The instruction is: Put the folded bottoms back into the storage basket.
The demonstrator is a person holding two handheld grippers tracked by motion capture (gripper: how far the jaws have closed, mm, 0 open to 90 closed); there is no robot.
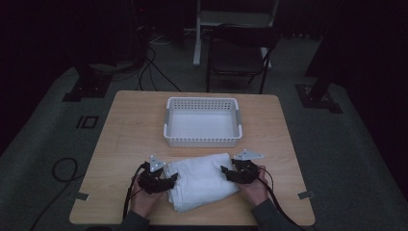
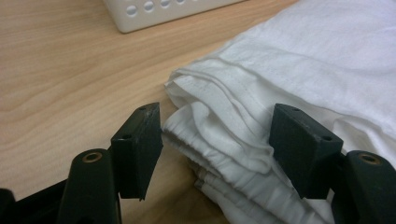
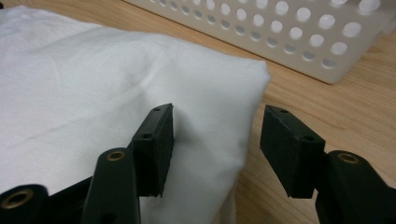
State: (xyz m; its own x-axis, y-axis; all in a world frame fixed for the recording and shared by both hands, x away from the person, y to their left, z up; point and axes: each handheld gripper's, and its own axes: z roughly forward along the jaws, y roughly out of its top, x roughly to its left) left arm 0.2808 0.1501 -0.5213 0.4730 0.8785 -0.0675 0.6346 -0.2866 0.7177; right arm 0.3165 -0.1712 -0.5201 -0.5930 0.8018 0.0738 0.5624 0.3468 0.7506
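- Tabletop [image 1: 125, 125] of pale wood carries your folded white cloth [image 1: 202, 180], just before the white perforated basket [image 1: 202, 140].
- Left gripper [image 2: 217, 135]: jaws apart, straddling the cloth's layered, hemmed edge.
- Right gripper [image 3: 217, 140]: jaws apart around the smooth folded corner.

Both forearms are brought in from the near edge, the left gripper [image 1: 169, 179] and right gripper [image 1: 224, 170] being held low, pointed inward toward each other, jaws parted.
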